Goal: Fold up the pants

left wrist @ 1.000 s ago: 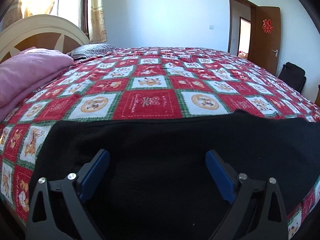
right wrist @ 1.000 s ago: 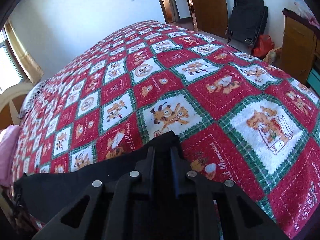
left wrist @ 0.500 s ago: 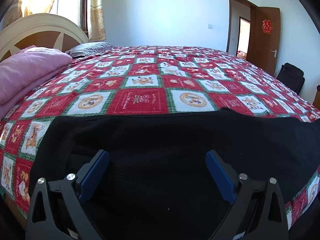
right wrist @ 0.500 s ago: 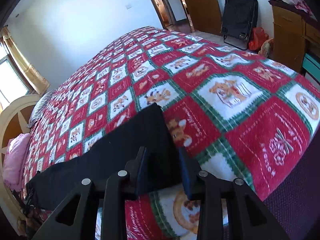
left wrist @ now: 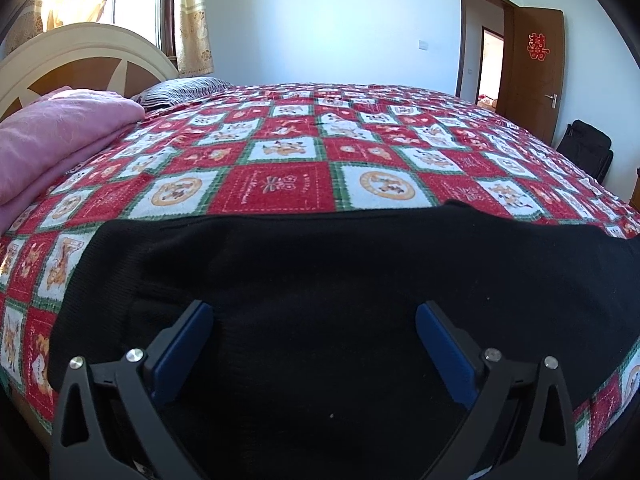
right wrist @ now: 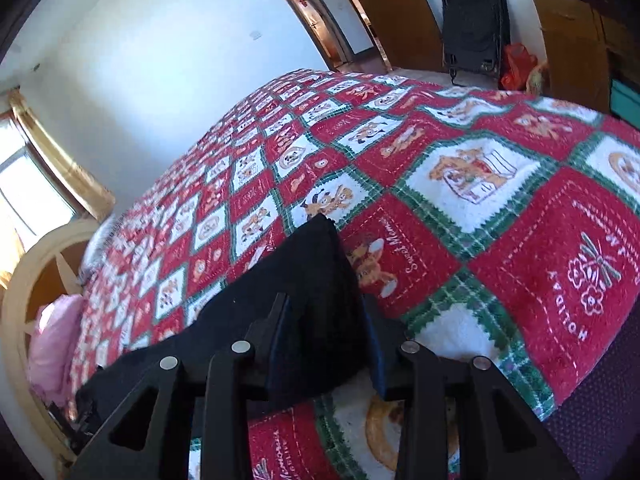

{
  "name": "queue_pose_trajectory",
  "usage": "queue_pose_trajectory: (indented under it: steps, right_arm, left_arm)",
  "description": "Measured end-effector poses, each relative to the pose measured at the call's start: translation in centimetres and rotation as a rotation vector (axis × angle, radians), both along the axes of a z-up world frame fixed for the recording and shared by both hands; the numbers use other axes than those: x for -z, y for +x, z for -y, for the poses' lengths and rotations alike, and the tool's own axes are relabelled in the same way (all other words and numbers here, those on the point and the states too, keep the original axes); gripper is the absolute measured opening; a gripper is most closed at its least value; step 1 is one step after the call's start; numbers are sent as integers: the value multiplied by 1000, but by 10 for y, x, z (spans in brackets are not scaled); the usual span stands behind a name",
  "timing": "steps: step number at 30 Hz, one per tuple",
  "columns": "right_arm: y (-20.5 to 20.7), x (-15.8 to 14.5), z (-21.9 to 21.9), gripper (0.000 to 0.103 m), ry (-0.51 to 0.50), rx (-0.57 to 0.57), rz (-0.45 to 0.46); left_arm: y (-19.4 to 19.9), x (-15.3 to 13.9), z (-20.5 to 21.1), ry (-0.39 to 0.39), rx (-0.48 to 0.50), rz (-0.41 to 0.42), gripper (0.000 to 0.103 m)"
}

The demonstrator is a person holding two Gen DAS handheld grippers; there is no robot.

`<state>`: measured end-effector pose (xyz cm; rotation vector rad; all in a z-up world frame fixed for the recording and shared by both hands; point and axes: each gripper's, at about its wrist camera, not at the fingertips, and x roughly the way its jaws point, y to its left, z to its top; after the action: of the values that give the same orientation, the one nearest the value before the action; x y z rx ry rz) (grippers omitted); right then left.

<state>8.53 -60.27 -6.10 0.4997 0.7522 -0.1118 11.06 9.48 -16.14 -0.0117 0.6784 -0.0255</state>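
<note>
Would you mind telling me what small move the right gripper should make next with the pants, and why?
Probably carry the end it holds across toward the left gripper. The right gripper has its fingers around one end of the black pants, apparently lifted, while the rest lies flat along the quilt edge; the left gripper hangs open above it, gripping nothing.

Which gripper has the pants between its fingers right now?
The right gripper: its fingers flank the end of the black pants. The left gripper is spread wide above the cloth, gripping nothing.
</note>
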Motion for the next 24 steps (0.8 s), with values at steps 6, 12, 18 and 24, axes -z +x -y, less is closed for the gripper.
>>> queue_pose_trajectory:
  steps: [6,12,18,24]
  right_arm:
    - [-4,3,7,19,18,6,17]
    - [-7,-2,3,15,18,-2,62]
    - [-16,-30,-19,14,-62,-23,136]
    - [-24,-62,-64,14,-186,-90,210]
  left_arm:
    - [-1,1,0,-3,-3,2,103]
    - [-2,-2,0,-16,-16,-9,103]
    - [-8,-17,6,-70,-5,9,103]
    - [-13,-31,21,-97,61,23,103]
